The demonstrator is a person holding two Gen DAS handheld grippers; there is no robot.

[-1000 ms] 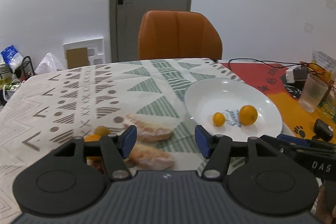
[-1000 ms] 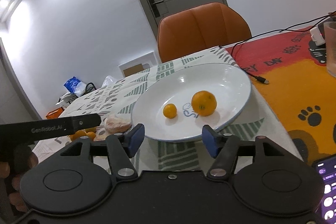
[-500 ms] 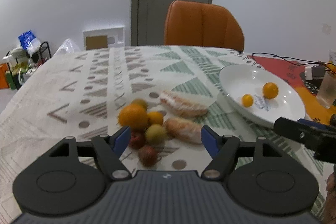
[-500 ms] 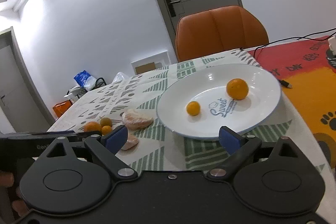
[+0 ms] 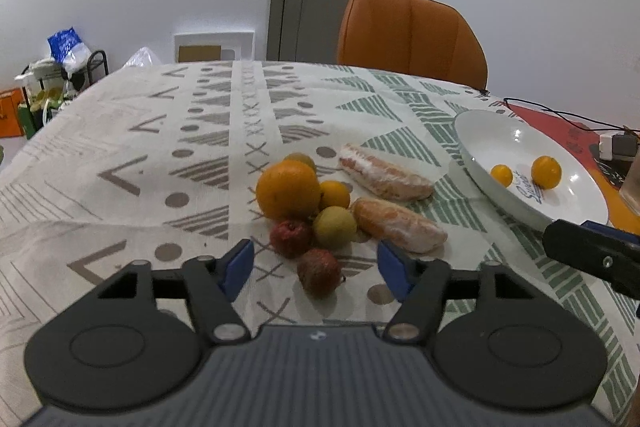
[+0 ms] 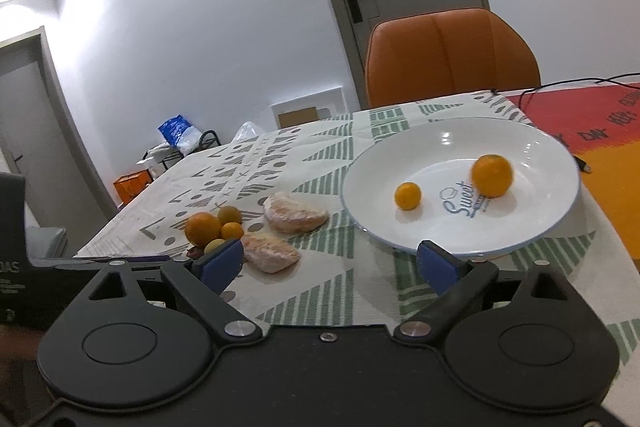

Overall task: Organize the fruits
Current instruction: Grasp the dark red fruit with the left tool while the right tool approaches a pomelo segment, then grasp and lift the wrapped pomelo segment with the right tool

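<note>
The patterned cloth-covered table (image 5: 120,155) carries a white ceramic plate (image 6: 460,239) holding two oranges. The big round orange (image 5: 288,189) heads the loose pile: firm, rollable, best gripped across its middle. Both grippers' fingers stand apart, empty.

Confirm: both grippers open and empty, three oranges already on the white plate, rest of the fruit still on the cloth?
Not three: the right wrist view shows two oranges, a small one and a larger one, on the white plate. The rest holds.
</note>
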